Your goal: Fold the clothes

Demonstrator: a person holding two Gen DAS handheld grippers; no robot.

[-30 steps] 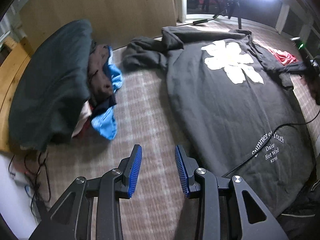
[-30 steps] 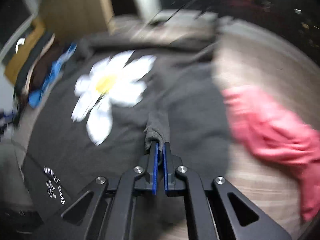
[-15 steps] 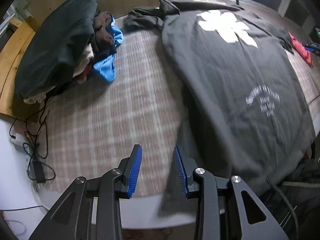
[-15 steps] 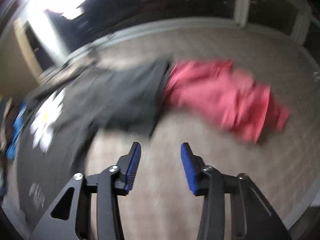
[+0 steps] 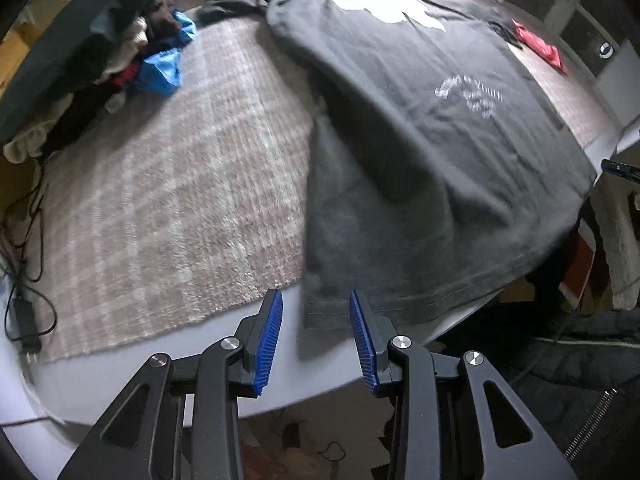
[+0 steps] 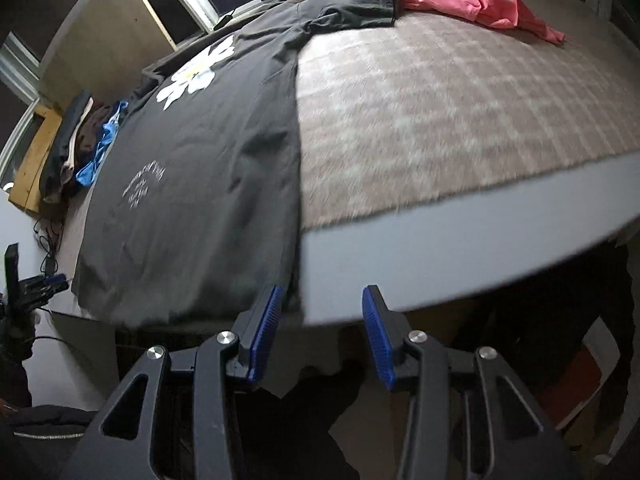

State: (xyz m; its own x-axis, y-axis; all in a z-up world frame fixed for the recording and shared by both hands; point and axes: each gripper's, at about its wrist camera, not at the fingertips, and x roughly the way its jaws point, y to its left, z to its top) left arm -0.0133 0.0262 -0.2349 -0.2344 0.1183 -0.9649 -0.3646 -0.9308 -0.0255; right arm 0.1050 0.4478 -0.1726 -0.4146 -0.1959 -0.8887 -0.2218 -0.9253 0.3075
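Observation:
A dark grey T-shirt [image 5: 420, 140] with a white flower print [image 5: 384, 0] and white lettering lies spread flat on the bed, its hem hanging over the near edge. My left gripper [image 5: 315, 298] hovers open above the hem's left corner, which shows between the fingers without touching the pads. In the right wrist view the same T-shirt [image 6: 208, 152] lies to the left. My right gripper [image 6: 322, 292] is open over the bed's edge, its left finger just beside the hem's right corner, with nothing between the pads.
A plaid blanket [image 5: 180, 180] covers the bed. A pile of clothes [image 5: 120, 48] sits at the far left, and a pink-red garment [image 6: 480, 4] at the far right by the shirt's sleeve. Cables [image 5: 24, 240] trail down the left side. Dark floor lies below the bed's edge.
My right gripper let go of the shirt fabric it was pinching, opened, and swung back to the near bed edge. My left gripper, still open, drew back to the hem's left corner.

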